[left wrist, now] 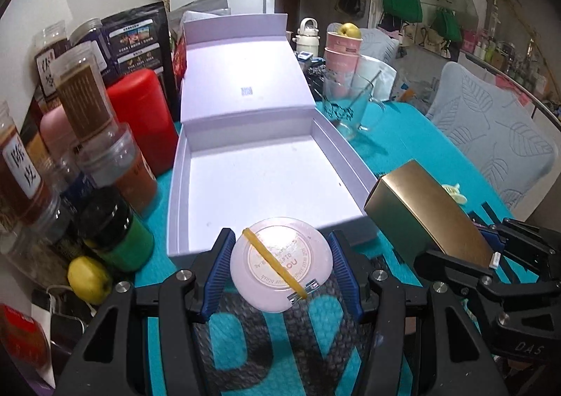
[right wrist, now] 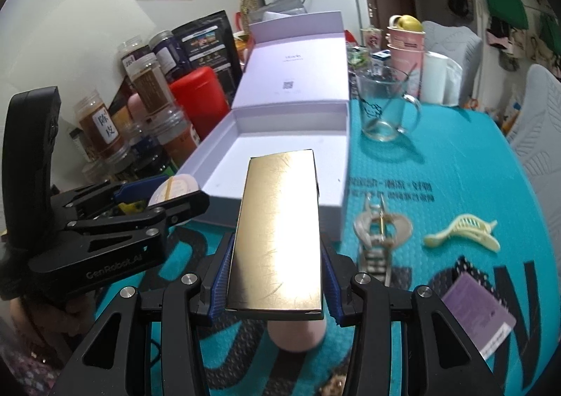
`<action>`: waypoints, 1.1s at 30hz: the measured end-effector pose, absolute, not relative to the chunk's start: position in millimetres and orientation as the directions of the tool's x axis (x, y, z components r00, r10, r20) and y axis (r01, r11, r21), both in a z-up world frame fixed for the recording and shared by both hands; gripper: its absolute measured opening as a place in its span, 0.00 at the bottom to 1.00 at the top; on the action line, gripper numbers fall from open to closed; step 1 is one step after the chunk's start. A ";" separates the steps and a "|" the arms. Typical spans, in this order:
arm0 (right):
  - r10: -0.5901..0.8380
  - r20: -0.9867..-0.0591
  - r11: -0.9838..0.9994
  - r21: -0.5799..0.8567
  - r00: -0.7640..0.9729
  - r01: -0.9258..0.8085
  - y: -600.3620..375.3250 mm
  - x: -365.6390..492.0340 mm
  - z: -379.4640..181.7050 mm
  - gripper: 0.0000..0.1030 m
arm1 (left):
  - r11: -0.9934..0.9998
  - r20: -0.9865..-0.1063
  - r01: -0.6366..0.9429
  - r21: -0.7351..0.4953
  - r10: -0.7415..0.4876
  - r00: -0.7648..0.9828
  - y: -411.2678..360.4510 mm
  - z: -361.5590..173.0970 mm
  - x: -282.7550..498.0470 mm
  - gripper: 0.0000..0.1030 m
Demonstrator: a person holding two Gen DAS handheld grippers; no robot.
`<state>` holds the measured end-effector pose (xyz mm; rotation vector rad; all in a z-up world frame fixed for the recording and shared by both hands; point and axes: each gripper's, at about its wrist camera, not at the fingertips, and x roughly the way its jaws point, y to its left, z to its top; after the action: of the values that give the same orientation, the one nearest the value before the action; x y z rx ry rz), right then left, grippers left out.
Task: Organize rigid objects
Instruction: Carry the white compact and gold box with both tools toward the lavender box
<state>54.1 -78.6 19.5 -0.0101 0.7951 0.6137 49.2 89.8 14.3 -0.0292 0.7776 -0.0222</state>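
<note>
left gripper: clamped on the round pink case, one blue pad on each side of its rim; a yellow band crosses the lid.
right gripper: clamped on the long sides of the gold box, which juts forward past the fingertips.
white box: open and empty, lid standing up at its far end; seen from the left wrist it fills the 12 o'clock field, with its near wall just beyond the case.
step in hand: judged to be carrying both items to the white box for placing inside.
doing it well: bring each item over the near wall before lowering; keep the gold box level, since its long overhang will tip if the grip slackens; release only once the base rests on the floor of the box.
order: set one item to the far end first, so that the second has room.
edge, left: jars and a red canister stand close against the box wall at 9 to 10 o'clock; do not swing the case out that way.
edge, right: a glass mug stands near the far right corner at 1 o'clock from the right wrist.
open room: the teal mat at 2 to 3 o'clock is free apart from two hair clips and a purple card.
gripper spacing: the two grippers ride side by side, near each other; hold them apart on the way in.
</note>
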 end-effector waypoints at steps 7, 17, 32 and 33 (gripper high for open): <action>0.533 -0.657 0.809 0.211 0.534 -0.548 -73.1 72.3 32.5 0.43 | 1.000 -0.677 -0.015 -0.007 0.007 0.736 95.2 29.5 66.5 0.53; 0.549 -0.650 0.786 0.188 0.525 -0.588 -67.7 102.9 52.2 0.43 | 1.000 -0.679 -0.022 0.009 0.022 0.734 102.5 37.1 95.6 0.53; 0.557 -0.658 0.763 0.164 0.507 -0.625 -52.1 158.7 59.0 0.43 | 0.999 -0.668 -0.012 0.034 0.031 0.744 111.1 41.7 146.4 0.53; 0.556 -0.661 0.762 0.164 0.503 -0.627 -50.6 162.8 58.5 0.43 | 0.999 -0.669 -0.014 0.035 0.034 0.742 112.0 41.0 150.3 0.53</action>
<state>162.8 -50.6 58.5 -0.1020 0.7600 0.7160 150.3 112.0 41.0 0.0283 0.7340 0.0265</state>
